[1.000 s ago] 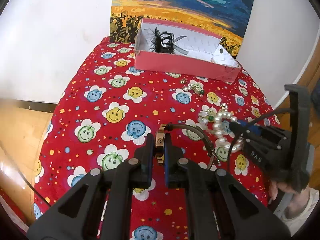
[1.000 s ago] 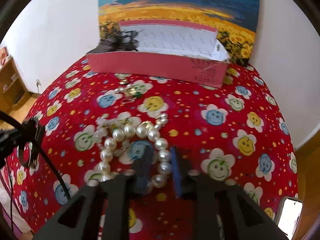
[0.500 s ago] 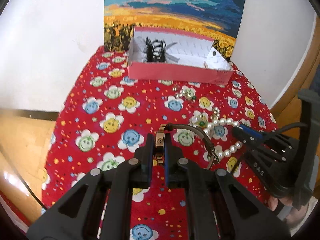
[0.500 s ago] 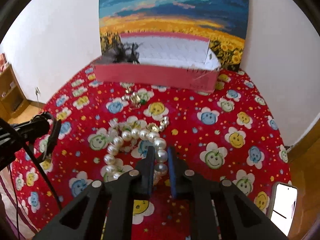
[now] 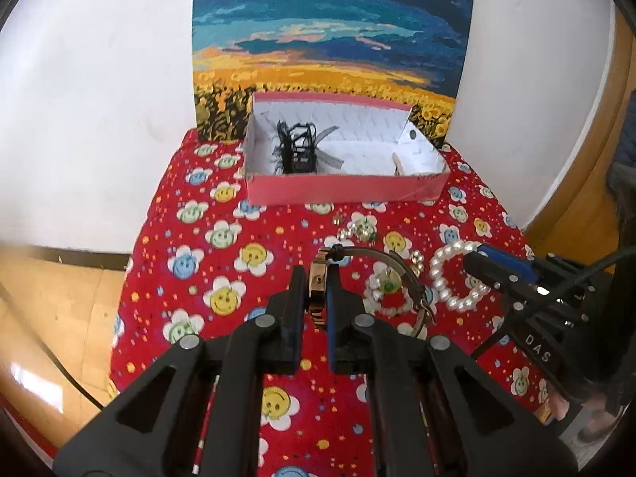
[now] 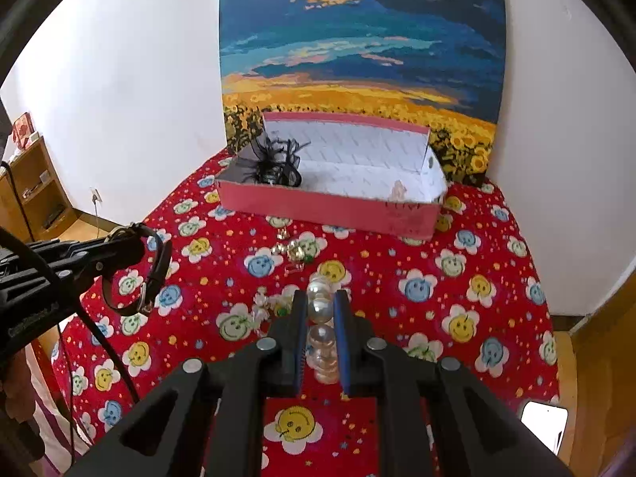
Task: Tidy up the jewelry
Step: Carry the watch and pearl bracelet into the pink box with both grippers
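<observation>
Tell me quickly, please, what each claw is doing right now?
Left claw: closed on the wristwatch.
Right claw: closed on the pearl bracelet.

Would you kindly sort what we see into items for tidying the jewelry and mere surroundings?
For the job: wristwatch, pearl bracelet, small bead bracelet, gold earrings, pink box.
Lying about: sunflower painting, black hair clip, phone.

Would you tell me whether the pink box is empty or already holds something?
Not empty: the pink box holds a black feathery hairpiece at its left end.
</observation>
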A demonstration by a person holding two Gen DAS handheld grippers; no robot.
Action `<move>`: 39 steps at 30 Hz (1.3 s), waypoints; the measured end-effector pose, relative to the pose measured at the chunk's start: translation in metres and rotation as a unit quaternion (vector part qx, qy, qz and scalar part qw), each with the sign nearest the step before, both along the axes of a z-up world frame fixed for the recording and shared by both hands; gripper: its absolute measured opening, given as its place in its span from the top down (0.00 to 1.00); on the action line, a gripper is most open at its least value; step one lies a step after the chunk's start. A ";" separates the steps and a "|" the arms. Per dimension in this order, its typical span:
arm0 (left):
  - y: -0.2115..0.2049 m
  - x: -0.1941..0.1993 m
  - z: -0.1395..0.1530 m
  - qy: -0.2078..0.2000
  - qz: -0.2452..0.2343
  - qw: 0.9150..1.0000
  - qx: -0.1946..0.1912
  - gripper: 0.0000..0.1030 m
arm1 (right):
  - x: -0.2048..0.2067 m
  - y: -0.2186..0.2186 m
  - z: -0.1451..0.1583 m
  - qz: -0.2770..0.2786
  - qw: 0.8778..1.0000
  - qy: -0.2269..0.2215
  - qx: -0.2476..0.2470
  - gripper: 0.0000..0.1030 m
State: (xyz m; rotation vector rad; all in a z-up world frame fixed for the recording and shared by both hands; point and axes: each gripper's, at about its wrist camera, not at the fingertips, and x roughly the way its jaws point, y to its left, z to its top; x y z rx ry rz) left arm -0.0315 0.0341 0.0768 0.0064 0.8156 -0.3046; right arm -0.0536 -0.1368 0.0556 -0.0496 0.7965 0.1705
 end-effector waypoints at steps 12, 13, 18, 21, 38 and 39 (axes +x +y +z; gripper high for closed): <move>-0.006 0.037 0.025 -0.023 -0.018 0.999 0.015 0.99 | 0.033 -0.013 0.038 0.008 1.000 -0.028 -0.010 0.86; -0.007 0.040 0.027 -0.025 -0.019 0.999 0.018 0.99 | 0.036 -0.013 0.040 0.008 0.999 -0.031 -0.013 0.86; -0.014 0.062 0.033 -0.031 -0.023 0.999 0.024 0.99 | 0.057 -0.017 0.054 0.007 0.999 -0.046 -0.020 0.86; -0.017 0.078 0.035 -0.033 -0.019 0.999 0.021 0.99 | 0.071 -0.019 0.058 0.007 0.998 -0.052 -0.021 0.86; -0.035 0.182 0.037 -0.032 0.002 0.999 0.026 0.98 | 0.159 -0.032 0.056 0.002 0.998 -0.058 -0.038 0.86; -0.037 0.187 0.035 -0.029 0.003 0.999 0.026 0.98 | 0.164 -0.032 0.055 0.002 0.998 -0.056 -0.038 0.86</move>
